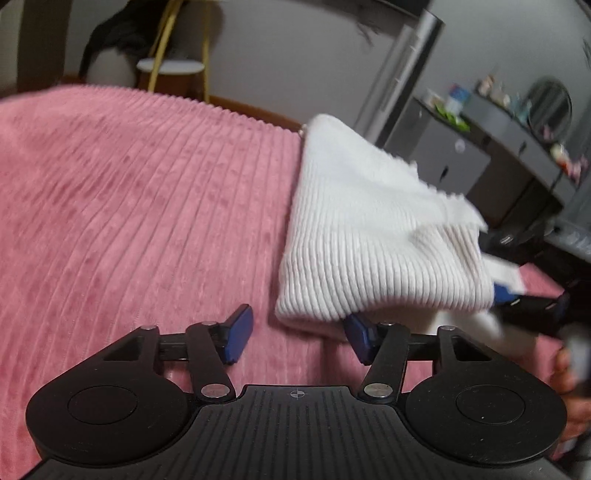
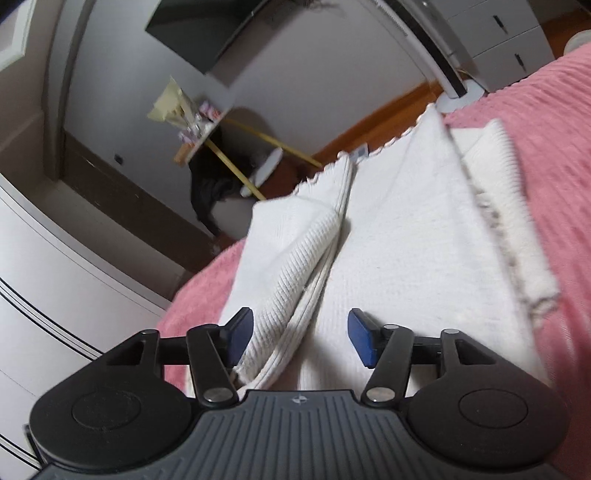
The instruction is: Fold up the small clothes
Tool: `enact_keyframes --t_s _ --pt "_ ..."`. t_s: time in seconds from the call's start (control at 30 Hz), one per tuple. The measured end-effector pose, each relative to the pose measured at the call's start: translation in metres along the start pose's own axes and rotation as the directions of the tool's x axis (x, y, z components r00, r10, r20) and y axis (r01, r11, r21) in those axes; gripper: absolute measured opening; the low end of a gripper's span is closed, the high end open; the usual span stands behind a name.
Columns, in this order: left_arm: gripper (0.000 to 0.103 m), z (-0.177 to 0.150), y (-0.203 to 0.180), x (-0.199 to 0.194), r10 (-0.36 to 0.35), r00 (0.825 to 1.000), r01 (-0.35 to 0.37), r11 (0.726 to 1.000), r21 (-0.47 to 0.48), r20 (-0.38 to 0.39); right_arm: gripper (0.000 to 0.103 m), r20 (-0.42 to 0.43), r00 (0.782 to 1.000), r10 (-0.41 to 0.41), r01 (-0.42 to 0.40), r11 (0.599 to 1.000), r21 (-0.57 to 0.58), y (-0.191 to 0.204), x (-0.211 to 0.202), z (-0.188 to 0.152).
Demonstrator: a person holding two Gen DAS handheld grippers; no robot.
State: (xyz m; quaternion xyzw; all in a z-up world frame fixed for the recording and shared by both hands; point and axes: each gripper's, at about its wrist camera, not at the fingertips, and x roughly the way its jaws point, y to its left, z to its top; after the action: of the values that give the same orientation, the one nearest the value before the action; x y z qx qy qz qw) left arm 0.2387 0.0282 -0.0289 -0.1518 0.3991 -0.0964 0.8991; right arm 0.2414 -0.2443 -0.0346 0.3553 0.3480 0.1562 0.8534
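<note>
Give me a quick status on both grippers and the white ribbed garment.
Left gripper open, nothing between pads. Right gripper open over the white ribbed knit garment's folded edge, not gripping. Garment partly folded on the pink ribbed blanket. Nothing in the way.

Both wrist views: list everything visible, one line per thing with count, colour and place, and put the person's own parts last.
Knit garment: one, white, ribbed, partly folded on the blanket.
Blanket: one, pink, ribbed, covering the surface under the garment.
Stool: one, white round top on yellow legs, beyond the blanket's far edge.
Dark cloth: one, black, draped by the stool.
Drawer unit: one, grey, by the wall.
Shelf: one, dark grey, small blurred items on top, at the right of the left wrist view.
Round mirror: one, dark frame, on that shelf.
Floor: brown wood.
Left tool: black with blue pads, open over the blanket, right pad at the garment's edge.
Right tool: black with blue pads, open over the garment's fold.
Hand: one, at the right edge of the left wrist view.
</note>
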Motion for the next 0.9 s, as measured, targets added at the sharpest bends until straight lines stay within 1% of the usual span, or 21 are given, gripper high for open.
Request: enact_keyframes --t_s 0.03,0.1,0.17,0.2,0.27,0.33,0.47,0.57,0.6,0.63,0.67,0.7,0.73,0.8,0.87,0.9 --pt "0.060 0.001 0.002 -0.001 -0.008 1.000 0.008 1.000 -0.007 0.000 0.057 -0.008 1.000 -0.013 0.013 1.000 -0.004 0.004 0.008 0.002" --pt "0.060 0.001 0.002 -0.002 0.001 1.000 -0.001 1.000 0.002 0.000 0.057 -0.019 1.000 -0.024 0.024 1.000 -0.014 0.013 0.021 0.007" --pt "0.060 0.000 0.003 -0.003 0.001 1.000 -0.001 1.000 -0.005 -0.008 0.056 -0.041 0.997 -0.060 0.059 0.998 -0.028 0.021 0.034 0.011" --pt "0.060 0.001 0.003 -0.003 0.003 1.000 -0.003 1.000 -0.009 -0.014 0.048 -0.051 0.995 -0.080 0.079 0.997 -0.028 0.023 0.039 0.012" --pt "0.060 0.002 0.003 -0.003 0.003 1.000 -0.003 1.000 -0.008 -0.018 0.034 -0.053 0.994 -0.093 0.091 0.995 -0.033 0.027 0.044 0.015" --pt "0.060 0.001 0.004 -0.003 0.006 1.000 -0.006 1.000 -0.008 -0.020 0.034 -0.060 0.994 -0.095 0.093 0.995 -0.025 0.028 0.046 0.015" --pt "0.060 0.001 0.004 -0.003 0.004 1.000 -0.005 1.000 -0.016 -0.021 0.041 -0.071 0.995 -0.064 0.066 0.998 0.019 0.024 0.051 0.016" --pt "0.060 0.000 0.004 -0.003 0.004 1.000 -0.004 1.000 -0.018 -0.020 0.041 -0.076 0.996 -0.051 0.055 0.997 0.047 0.018 0.054 0.017" --pt "0.060 0.000 0.004 -0.003 0.004 1.000 -0.005 1.000 -0.016 -0.022 0.036 -0.077 0.995 -0.055 0.059 0.997 0.044 0.018 0.052 0.017" --pt "0.060 0.000 0.004 -0.004 0.005 1.000 -0.005 1.000 -0.015 -0.021 0.032 -0.078 0.994 -0.070 0.073 0.997 0.028 0.020 0.052 0.017" --pt "0.060 -0.001 0.003 -0.004 0.004 1.000 -0.004 1.000 -0.015 -0.020 0.019 -0.072 0.993 -0.094 0.094 0.996 -0.004 0.024 0.052 0.017" --pt "0.060 -0.001 0.003 -0.004 -0.001 1.000 0.001 1.000 -0.014 -0.021 0.016 -0.062 0.990 -0.125 0.122 0.991 -0.050 0.029 0.051 0.017" --pt "0.060 -0.001 0.003 -0.004 -0.004 1.000 0.004 1.000 -0.012 -0.021 0.015 -0.046 0.988 -0.150 0.144 0.984 -0.103 0.036 0.050 0.016" --pt "0.061 -0.002 0.003 -0.004 -0.011 1.000 0.011 1.000 -0.007 -0.022 0.013 0.006 0.981 -0.195 0.191 0.954 -0.232 0.054 0.043 0.011" --pt "0.061 -0.001 0.003 -0.005 -0.012 1.000 0.012 1.000 -0.007 -0.022 0.013 0.075 0.973 -0.220 0.232 0.908 -0.350 0.071 0.032 0.007" --pt "0.061 -0.001 0.004 -0.005 -0.018 1.000 0.018 1.000 -0.010 -0.020 0.013 0.125 0.962 -0.242 0.272 0.870 -0.411 0.080 0.026 0.004"
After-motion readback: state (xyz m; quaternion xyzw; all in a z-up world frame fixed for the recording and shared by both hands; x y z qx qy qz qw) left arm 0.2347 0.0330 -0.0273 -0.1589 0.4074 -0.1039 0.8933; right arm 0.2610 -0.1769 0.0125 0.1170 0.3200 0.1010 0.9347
